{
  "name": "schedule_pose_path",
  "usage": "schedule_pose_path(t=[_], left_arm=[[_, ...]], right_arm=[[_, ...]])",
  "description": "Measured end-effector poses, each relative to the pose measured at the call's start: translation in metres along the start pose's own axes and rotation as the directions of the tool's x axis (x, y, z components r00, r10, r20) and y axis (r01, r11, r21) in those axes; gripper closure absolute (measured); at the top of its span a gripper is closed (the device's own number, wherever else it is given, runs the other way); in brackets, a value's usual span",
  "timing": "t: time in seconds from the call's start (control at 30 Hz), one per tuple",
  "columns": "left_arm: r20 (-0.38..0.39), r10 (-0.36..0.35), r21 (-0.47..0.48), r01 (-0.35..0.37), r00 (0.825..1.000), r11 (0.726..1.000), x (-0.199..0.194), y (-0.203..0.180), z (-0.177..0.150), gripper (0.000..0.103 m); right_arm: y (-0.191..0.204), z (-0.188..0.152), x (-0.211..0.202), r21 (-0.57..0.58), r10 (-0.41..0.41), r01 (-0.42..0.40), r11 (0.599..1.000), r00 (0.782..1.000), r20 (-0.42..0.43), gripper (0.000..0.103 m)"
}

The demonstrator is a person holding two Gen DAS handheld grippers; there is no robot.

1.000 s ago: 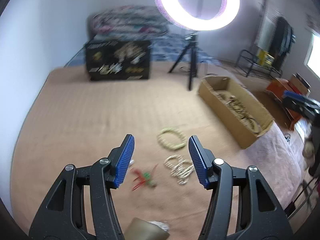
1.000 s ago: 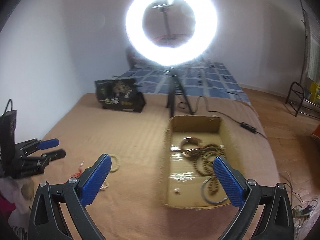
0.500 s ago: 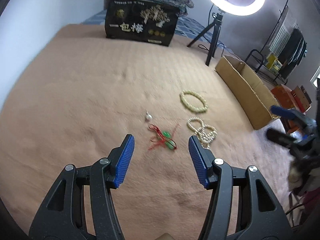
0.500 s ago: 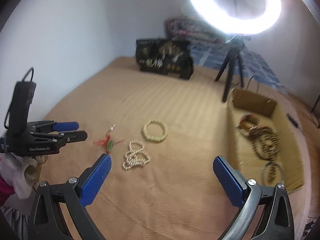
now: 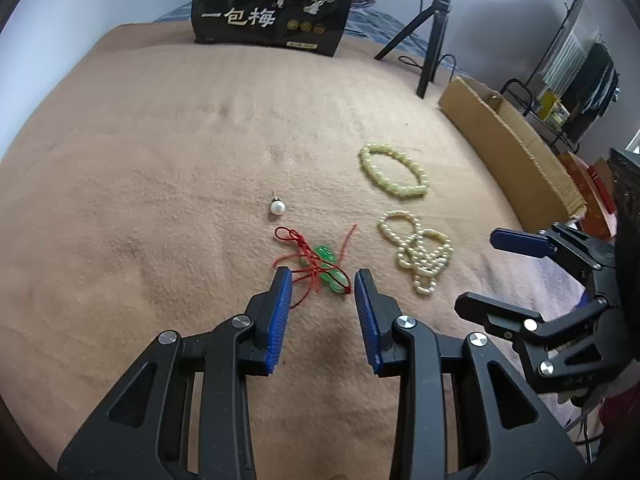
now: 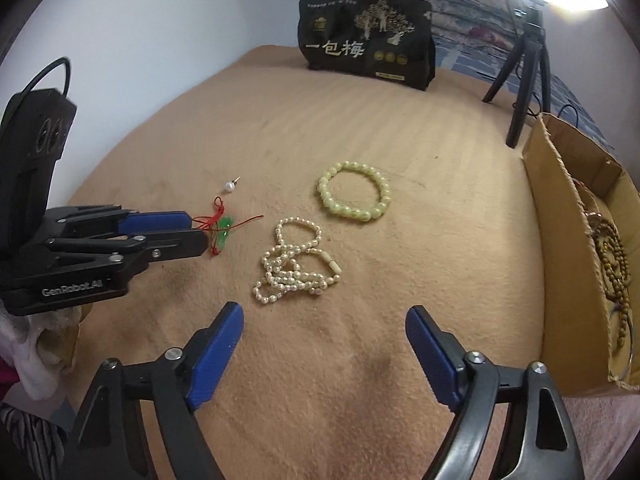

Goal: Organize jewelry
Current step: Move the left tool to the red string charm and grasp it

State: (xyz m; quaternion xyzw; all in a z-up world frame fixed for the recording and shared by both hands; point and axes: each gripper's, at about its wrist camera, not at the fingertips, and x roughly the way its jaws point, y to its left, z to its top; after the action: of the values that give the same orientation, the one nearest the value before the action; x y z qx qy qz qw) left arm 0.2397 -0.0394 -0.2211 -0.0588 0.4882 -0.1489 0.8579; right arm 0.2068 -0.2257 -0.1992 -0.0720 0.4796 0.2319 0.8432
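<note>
A green pendant on a red cord (image 5: 325,261) lies on the tan blanket, just in front of my open left gripper (image 5: 323,280); it also shows in the right wrist view (image 6: 225,227). A pearl earring (image 5: 277,207) lies just beyond it. A pearl necklace (image 6: 294,263) lies bunched ahead of my open, empty right gripper (image 6: 323,328). A pale green bead bracelet (image 6: 353,197) lies farther back. The cardboard box (image 6: 560,216) at right holds several brown bead strings.
A black printed bag (image 6: 366,42) stands at the back of the bed. A ring light tripod (image 6: 526,80) stands near the box's far end. The wall runs along the left. The bed edge drops off at right beyond the box.
Both grippers have dropped lower and moved forward over the blanket. The left one now has its fingers either side of the near end of the red cord pendant. The right one faces the pearl necklace.
</note>
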Motion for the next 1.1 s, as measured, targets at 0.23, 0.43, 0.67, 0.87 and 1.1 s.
schedule_pose_path(t=[0.23,0.43,0.67,0.87,1.1], left_arm=[[-0.019,0.004,0.023,-0.004,1.000,1.000,0.012,0.000,0.004,0.070],[-0.004,0.059,0.104,-0.058,0.998,0.993,0.017,-0.007,0.003,0.079],[0.006,0.065,0.105,-0.065,0.998,0.992,0.016,0.003,0.003,0.096],[0.009,0.055,0.108,-0.055,0.998,0.993,0.016,0.004,0.003,0.097],[0.017,0.039,0.084,-0.041,0.999,0.996,0.012,0.007,0.000,0.098]], right_arm=[[0.004,0.003,0.010,-0.026,-0.006,0.006,1.000,1.000,-0.005,0.024],[0.011,0.008,0.020,-0.059,-0.006,0.005,0.998,1.000,-0.017,0.027],[0.019,0.017,0.032,-0.090,-0.029,0.027,0.996,0.999,-0.014,0.028],[0.024,0.022,0.038,-0.114,-0.044,0.043,0.993,0.999,-0.005,0.045],[0.014,0.023,0.033,-0.081,-0.029,0.029,0.996,1.000,0.001,0.089]])
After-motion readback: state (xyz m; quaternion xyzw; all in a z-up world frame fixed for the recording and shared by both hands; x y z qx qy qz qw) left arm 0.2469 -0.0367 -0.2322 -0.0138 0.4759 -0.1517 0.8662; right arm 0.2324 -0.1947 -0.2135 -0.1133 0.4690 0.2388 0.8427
